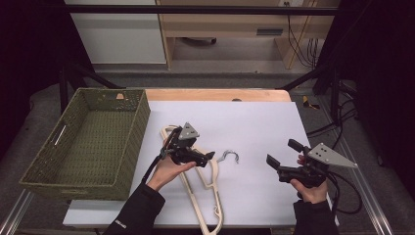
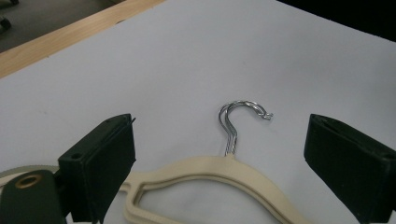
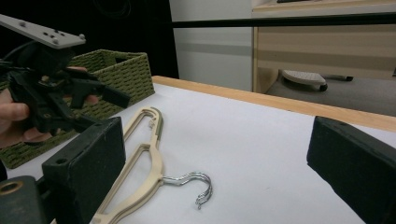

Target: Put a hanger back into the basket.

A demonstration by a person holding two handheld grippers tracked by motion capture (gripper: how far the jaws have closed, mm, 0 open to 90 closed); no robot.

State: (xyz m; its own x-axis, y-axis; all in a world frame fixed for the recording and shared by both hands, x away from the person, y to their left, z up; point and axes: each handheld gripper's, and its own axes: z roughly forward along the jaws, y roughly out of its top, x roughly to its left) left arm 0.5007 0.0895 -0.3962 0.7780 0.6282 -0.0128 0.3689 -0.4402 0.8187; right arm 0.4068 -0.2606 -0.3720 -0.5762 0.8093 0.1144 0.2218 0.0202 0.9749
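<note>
The cream hangers (image 1: 205, 188) lie flat on the white sheet (image 1: 254, 122) near the front edge of the table, stacked one on the other (two metal hooks (image 1: 230, 155) show together, pointing to the right). The left gripper (image 1: 211, 155) hovers just above their shoulder part, its jaws spread wide and holding nothing. The right gripper (image 1: 280, 155) is well apart at the right, also wide and empty. A green woven basket (image 1: 58, 161) stands at the left of the sheet.

Hangers (image 1: 203, 183): I see two cream plastic ones, stacked flat on white sheet.
Hooks (image 2: 238, 112): chrome, doubled, lying sideways on sheet, tips curling down toward my side.
</note>
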